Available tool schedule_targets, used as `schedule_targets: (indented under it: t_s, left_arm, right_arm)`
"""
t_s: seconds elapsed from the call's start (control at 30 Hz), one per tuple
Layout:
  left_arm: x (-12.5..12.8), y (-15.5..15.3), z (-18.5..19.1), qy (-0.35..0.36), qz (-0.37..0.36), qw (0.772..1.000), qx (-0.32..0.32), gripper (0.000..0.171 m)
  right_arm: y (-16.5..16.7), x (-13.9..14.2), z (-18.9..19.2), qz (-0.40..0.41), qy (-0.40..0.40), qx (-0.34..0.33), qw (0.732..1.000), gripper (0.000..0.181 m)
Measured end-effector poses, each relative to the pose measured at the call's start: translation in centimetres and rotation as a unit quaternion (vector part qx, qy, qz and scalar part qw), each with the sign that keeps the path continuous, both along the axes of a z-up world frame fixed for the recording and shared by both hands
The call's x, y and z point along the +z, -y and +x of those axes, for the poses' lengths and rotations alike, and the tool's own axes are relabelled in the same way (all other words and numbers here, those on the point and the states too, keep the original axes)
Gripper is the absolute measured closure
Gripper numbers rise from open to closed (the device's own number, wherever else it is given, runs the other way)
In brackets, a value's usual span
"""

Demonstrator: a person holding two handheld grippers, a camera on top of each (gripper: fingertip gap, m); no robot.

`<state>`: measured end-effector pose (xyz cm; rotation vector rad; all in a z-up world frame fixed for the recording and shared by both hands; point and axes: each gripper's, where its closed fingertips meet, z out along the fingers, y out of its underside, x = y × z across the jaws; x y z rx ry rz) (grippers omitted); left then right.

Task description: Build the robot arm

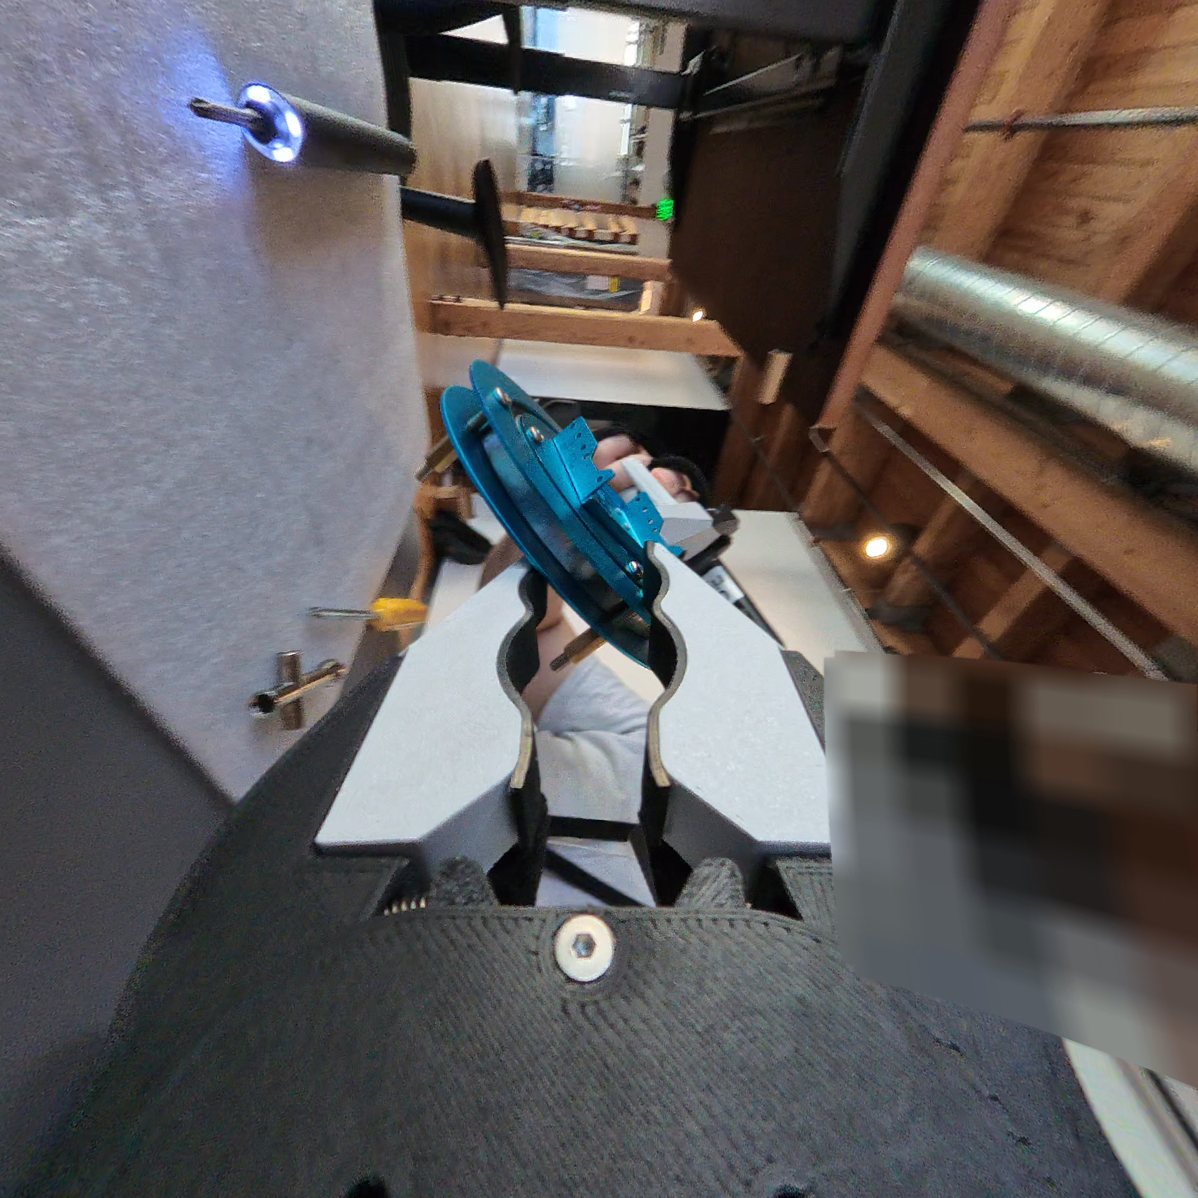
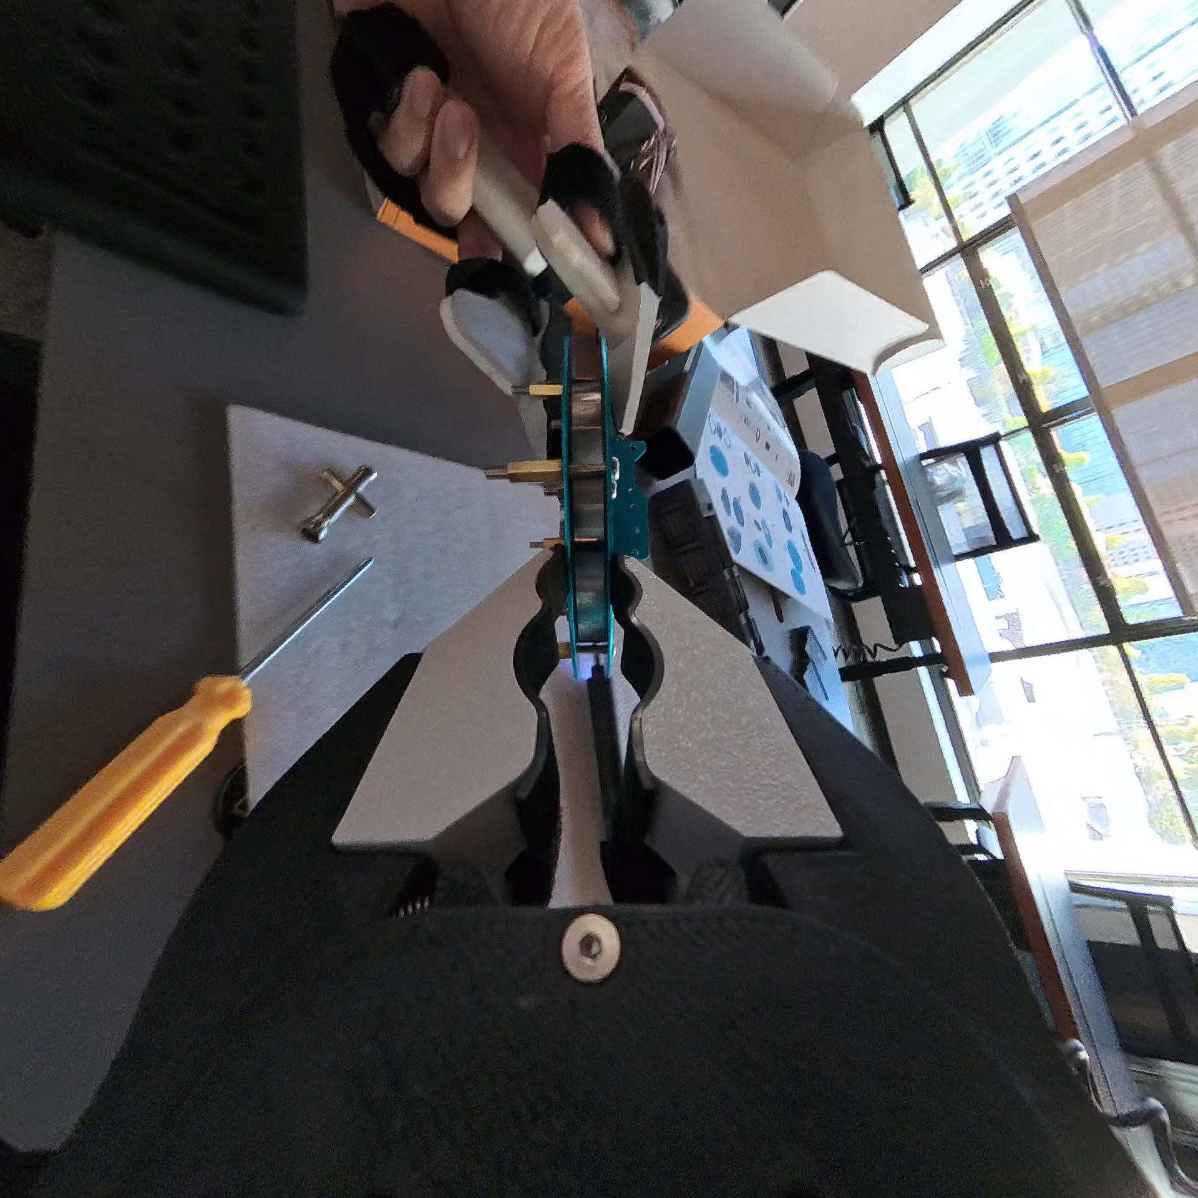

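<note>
A blue metal two-disc assembly (image 1: 551, 493) with brass standoffs (image 1: 577, 649) and a small blue bracket is held in the air between both grippers. My left gripper (image 1: 593, 570) is shut on its lower rim. My right gripper (image 2: 588, 567) is shut on the rim of the same assembly (image 2: 587, 493), seen edge-on. The right gripper's grey fingers (image 1: 674, 515) show beyond the discs in the left wrist view. The left gripper's fingers (image 2: 632, 363) and the hand holding it show above the discs in the right wrist view.
On a grey felt mat (image 1: 162, 389) lie a black powered screwdriver with a lit blue ring (image 1: 279, 123), a yellow-handled screwdriver (image 2: 117, 791) and a metal cross wrench (image 2: 340, 502). A black perforated block (image 2: 149, 129) sits beyond. Desks and windows lie behind. The grippers' ends are close to 6 cm from one another.
</note>
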<state>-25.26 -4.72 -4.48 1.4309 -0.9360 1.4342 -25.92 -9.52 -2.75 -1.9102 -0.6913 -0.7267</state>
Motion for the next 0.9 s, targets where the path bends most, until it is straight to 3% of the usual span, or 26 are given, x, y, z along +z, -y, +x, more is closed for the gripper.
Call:
schedule_targets:
  t_s: [0.13, 0.33, 0.43, 0.57, 0.67, 0.73, 0.8, 0.87, 0.9]
  left_arm:
    - [-1.3, 0.5, -0.4, 0.032, 0.048, 0.998, -0.011, 0.142]
    - [-1.8, 1.6, -0.5, 0.052, 0.064, 0.995, -0.056, 0.14]
    - [-2.3, 2.0, -0.3, 0.032, 0.047, 0.996, -0.071, 0.14]
    - [-2.0, 1.5, 0.4, -0.019, -0.034, 0.998, -0.053, 0.132]
    - [-2.1, 0.3, 0.7, -0.005, -0.014, 0.999, -0.029, 0.138]
    - [-1.6, 0.4, 0.2, 0.031, 0.026, 0.999, -0.027, 0.143]
    - [-0.6, 0.9, -0.2, 0.123, 0.104, 0.987, -0.022, 0.147]
    - [1.0, 1.2, -0.4, 0.247, 0.189, 0.95, -0.012, 0.152]
    - [1.6, 1.3, -0.4, 0.314, 0.24, 0.919, -0.002, 0.154]
  right_arm:
    - [0.6, -1.1, -0.1, 0.008, -0.004, -0.007, 1.0, 0.17]
    - [1.6, -1.5, -0.2, 0.025, 0.005, -0.005, 1.0, 0.17]
    - [1.9, -1.9, -0.2, 0.031, 0.021, 0.001, 0.999, 0.17]
    - [2.5, -2.0, 0.2, 0.04, 0.008, 0.012, 0.999, 0.17]
    - [3.0, -2.7, 1.4, 0.033, 0.002, 0.003, 0.999, 0.17]
    - [3.3, -3.4, 2.0, 0.028, -0.009, -0.001, 1.0, 0.17]
    - [3.4, -3.2, 1.9, 0.037, -0.03, 0.014, 0.999, 0.17]
    - [3.4, -3.2, 2.3, 0.039, -0.04, 0.01, 0.998, 0.17]
    - [3.5, -3.1, 2.5, 0.041, -0.045, 0.012, 0.998, 0.17]
